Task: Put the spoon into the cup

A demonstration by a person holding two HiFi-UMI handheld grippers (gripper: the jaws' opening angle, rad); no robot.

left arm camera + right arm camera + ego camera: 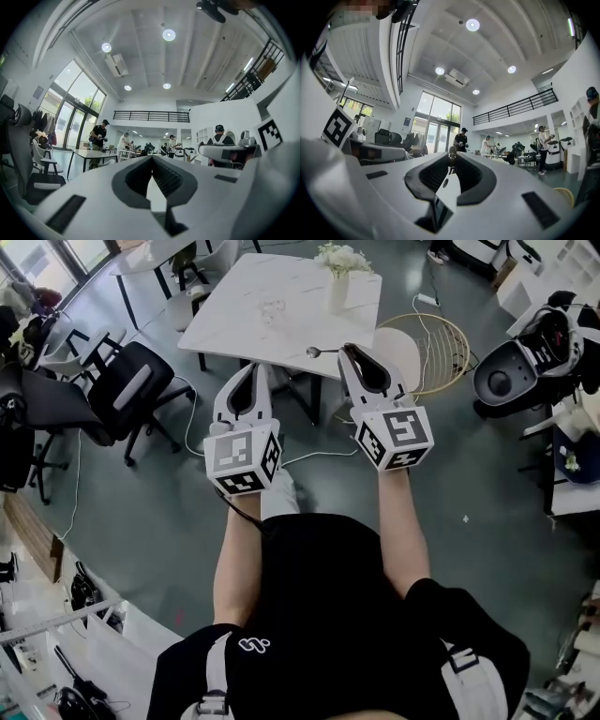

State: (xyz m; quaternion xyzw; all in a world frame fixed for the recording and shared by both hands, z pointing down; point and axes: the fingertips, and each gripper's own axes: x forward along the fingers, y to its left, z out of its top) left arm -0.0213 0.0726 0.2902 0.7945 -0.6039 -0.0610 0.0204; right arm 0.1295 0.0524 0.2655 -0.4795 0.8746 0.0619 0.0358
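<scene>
In the head view my right gripper is shut on the handle of a metal spoon, whose bowl sticks out to the left over the near edge of the white table. The right gripper view shows the spoon pinched at my right gripper's tips. A clear glass cup stands near the table's middle, beyond both grippers. My left gripper is held level beside the right one, its jaws together with nothing between them; they also meet in the left gripper view.
A white vase of flowers stands at the table's right end. Black office chairs sit left of the table, and a gold wire basket and a white round seat to its right. Several people stand far off.
</scene>
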